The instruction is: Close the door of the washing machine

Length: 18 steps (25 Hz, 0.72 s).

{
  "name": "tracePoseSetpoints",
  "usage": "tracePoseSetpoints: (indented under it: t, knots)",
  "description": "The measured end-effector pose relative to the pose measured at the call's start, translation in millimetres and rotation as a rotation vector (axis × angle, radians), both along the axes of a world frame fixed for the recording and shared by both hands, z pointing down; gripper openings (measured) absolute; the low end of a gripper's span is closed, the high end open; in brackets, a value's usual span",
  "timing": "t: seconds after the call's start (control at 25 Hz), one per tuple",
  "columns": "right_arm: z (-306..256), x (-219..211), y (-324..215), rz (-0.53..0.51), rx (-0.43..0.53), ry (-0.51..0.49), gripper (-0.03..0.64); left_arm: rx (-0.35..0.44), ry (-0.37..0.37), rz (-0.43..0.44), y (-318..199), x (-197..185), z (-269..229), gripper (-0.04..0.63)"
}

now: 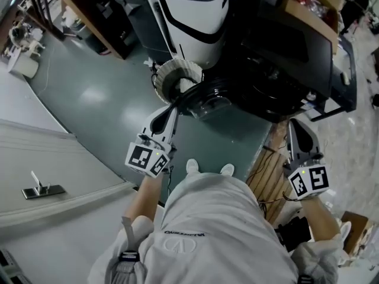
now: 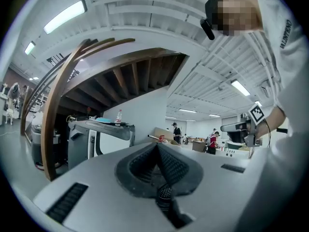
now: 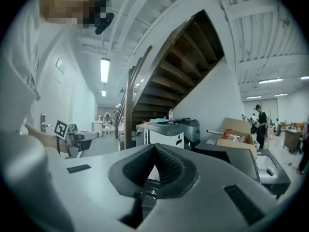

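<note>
Standing at the top of the head view, the washing machine (image 1: pixel 195 16) has a smooth white body with a curved black stripe. Its door (image 1: pixel 204 101) is round and stands open, swung out from the front toward the person. It has a glossy dark rim with a clear, bulging window, and beside it there is a white ribbed ring (image 1: pixel 177 76) around a dark hole. The left gripper (image 1: pixel 172 110) reaches up with its tip just beside the door's edge; whether it touches I cannot tell. The right gripper (image 1: pixel 294 124) is held well apart to the right, over wooden slats (image 1: pixel 269 170). The floor (image 1: pixel 89 93) is grey-green and slightly shiny.

In the left gripper view, the fingers (image 2: pixel 175 167) are dark, with a fine ribbed rubber surface, and they are clenched together with nothing between them. The washing machine is off to the left, grey on top and white in front, with a plastic bottle (image 2: pixel 119 116) standing on it. Curved wooden handrails (image 2: pixel 55 115) rise at the left.

In the right gripper view, the fingers are also pressed together and hold nothing. The machine is straight behind them, beneath a dark wooden staircase (image 3: pixel 188 57).
</note>
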State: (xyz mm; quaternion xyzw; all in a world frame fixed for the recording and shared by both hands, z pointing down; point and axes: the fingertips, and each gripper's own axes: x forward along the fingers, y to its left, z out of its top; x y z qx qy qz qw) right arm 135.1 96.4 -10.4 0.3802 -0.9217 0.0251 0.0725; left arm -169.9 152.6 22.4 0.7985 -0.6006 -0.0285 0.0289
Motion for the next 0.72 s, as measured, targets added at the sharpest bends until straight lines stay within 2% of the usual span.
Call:
tracePoseSetpoints:
  t: [0.24, 0.48, 0.64, 0.72]
  knots:
    - [-25.2, -43.8, -6.9, -0.183, 0.104, 0.004, 0.011, -0.025, 0.022, -0.097, 13.4, -0.3, 12.3, 0.000]
    - [-2.8, -70.9, -6.5, -0.333, 0.060, 0.004, 0.011, -0.032, 0.034, -0.199, 32.3, 7.1, 19.9, 0.000]
    - [10.3, -85.8, -9.6, -0.394, 0.027, -0.007, 0.011, -0.032, 0.087, -0.268, 45.1, 8.4, 31.3, 0.000]
    - [14.7, -94.5, -11.0, -0.409, 0.022, -0.014, 0.011, -0.034, 0.055, -0.274, 45.1, 10.3, 23.4, 0.000]
